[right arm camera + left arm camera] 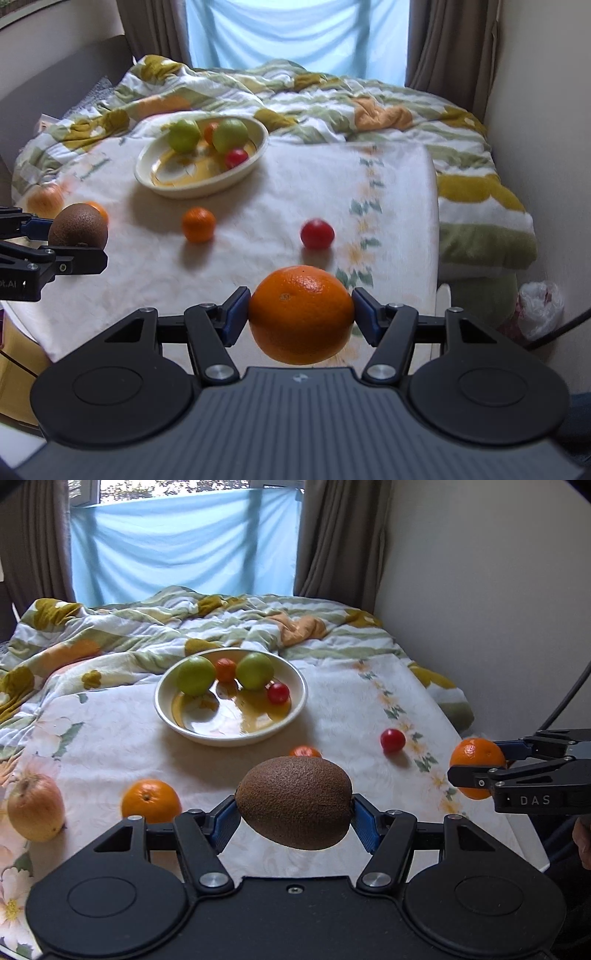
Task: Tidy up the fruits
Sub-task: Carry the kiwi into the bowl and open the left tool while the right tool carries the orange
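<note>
left gripper [295, 808] held level above the bed [332, 701], clamped on a kiwi [295, 801] lying crosswise, long axis between the pads. right gripper [301, 314], alongside, grips an orange [301, 314], bowl [162, 709] ahead.

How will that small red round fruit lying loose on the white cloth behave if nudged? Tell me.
The small red round fruit is smooth and near-spherical, so it would probably roll easily. The white floral cloth looks soft and may slow it. Its glossy skin may slip.
</note>
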